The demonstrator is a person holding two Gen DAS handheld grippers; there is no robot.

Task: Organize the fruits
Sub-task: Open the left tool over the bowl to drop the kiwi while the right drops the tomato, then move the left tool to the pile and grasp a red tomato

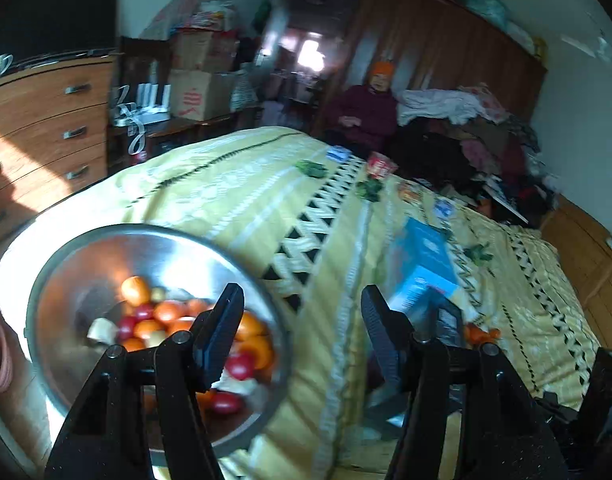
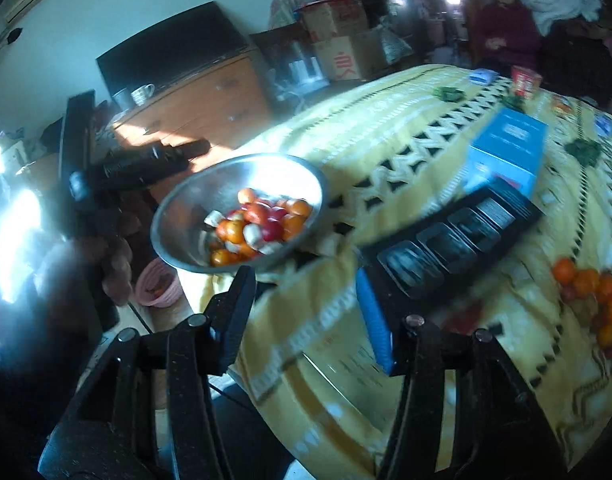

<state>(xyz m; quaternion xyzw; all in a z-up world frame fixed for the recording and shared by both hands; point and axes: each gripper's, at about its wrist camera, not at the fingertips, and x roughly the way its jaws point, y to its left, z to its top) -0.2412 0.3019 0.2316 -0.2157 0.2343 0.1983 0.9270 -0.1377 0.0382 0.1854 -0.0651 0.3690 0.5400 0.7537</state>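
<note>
A steel bowl [image 1: 86,256] holds several orange, red and pale fruits [image 1: 166,312] at the bed's near left corner; it also shows in the right wrist view [image 2: 210,184] with its fruits [image 2: 262,220]. A black compartment tray [image 2: 445,244] lies on the yellow bedspread, beside a pile of loose oranges [image 2: 593,292], also glimpsed in the left wrist view [image 1: 479,334]. My left gripper [image 1: 302,320] is open and empty, its left finger over the bowl. My right gripper [image 2: 306,304] is open and empty, between bowl and tray.
A blue box [image 2: 505,148] stands behind the tray on the bed [image 1: 246,184]. A red cup [image 2: 525,80] and small packets lie farther back. A wooden dresser [image 1: 34,128] is at left, a pink basket [image 2: 158,284] on the floor, a seated person [image 1: 369,112] beyond the bed.
</note>
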